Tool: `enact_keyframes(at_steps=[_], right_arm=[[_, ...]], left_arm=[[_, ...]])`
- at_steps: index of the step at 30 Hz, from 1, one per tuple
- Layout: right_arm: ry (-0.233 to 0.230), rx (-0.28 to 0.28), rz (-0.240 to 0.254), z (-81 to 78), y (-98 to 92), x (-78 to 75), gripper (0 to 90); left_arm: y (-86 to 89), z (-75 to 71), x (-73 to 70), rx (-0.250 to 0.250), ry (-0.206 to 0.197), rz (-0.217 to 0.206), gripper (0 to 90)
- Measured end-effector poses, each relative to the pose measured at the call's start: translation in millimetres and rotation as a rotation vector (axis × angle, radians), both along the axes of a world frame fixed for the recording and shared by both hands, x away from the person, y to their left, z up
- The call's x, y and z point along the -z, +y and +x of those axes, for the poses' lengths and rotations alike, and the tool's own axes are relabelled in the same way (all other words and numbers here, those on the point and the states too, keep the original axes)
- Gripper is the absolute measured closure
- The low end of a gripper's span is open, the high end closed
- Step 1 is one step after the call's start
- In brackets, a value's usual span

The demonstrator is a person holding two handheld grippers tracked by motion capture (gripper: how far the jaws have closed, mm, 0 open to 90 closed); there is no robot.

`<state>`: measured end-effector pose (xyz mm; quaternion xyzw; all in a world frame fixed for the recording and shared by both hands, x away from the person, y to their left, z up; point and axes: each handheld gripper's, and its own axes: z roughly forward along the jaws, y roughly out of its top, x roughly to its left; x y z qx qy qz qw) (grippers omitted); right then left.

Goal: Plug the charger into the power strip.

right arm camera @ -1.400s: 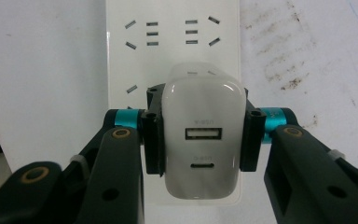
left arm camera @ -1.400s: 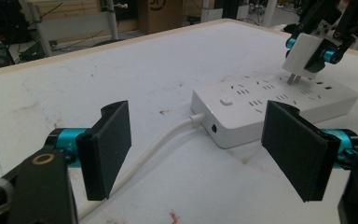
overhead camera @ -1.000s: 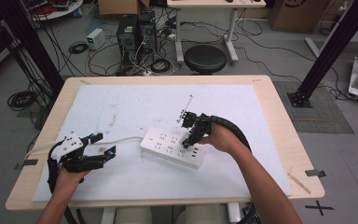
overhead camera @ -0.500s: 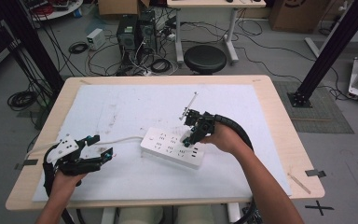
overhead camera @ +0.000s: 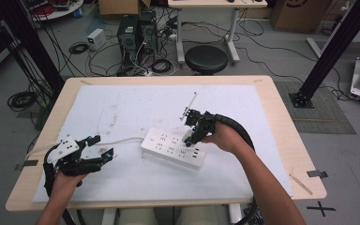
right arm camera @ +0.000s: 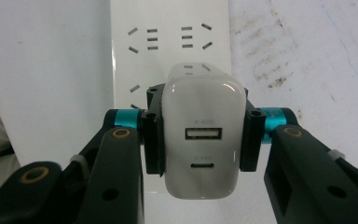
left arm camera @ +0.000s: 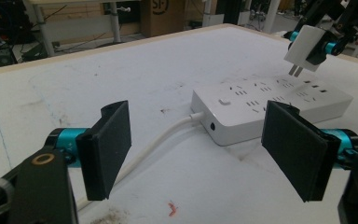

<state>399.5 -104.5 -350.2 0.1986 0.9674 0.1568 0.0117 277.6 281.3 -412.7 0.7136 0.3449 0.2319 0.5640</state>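
Gripping: right gripper [right arm camera: 200, 140] clamped on white charger [right arm camera: 200, 144], prongs poised just above power strip [overhead camera: 173, 150].
Change: none since a second ago; plugging not yet done.
Left gripper [left arm camera: 200, 154]: open, empty, near strip's cable [left arm camera: 154, 144].

white USB charger [right arm camera: 200, 142] – prongs down, just above strip | white power strip [overhead camera: 172, 148] – flat on table

Right gripper [overhead camera: 190, 137] poised over white power strip [overhead camera: 172, 148], clamping a small white charger [overhead camera: 188, 138]. Left gripper [overhead camera: 98, 151] apart, jaws spread, near the strip's cord [overhead camera: 119, 140].
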Motion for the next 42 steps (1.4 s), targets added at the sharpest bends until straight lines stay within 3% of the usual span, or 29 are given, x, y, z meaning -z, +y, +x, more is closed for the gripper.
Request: enact_keyframes(at_steps=[10, 20, 31, 35, 38, 42], right_arm=[[0.004, -0.009, -0.042, 3.2, 4.6, 8.1, 62.7], [0.022, -0.029, -0.041, 5.1, 9.2, 8.7, 62.7], [0.006, -0.056, -0.116, 3.8, 24.7, 9.9, 63.0], [-0.003, -0.069, -0.17, 3.9, 35.1, 9.8, 63.1], [-0.015, -0.079, -0.237, 3.2, 45.9, 18.8, 63.1], [-0.002, -0.074, -0.213, 5.7, 42.9, 20.2, 63.3]], left_arm=[[-1.1, 1.2, 5.8, -0.001, 0.008, -0.008, 24.1], [3.0, 1.9, 7.8, -0.004, 0.013, -0.014, 24.1], [2.7, 3.8, 11.4, -0.002, 0.018, -0.021, 24.1], [0.7, 4.2, 12.3, 0.004, 0.019, -0.023, 24.1], [1.5, 3.8, 13.5, 0.001, 0.02, -0.03, 24.1], [4.1, 2.9, 15.6, -0.006, 0.021, -0.034, 24.1]])
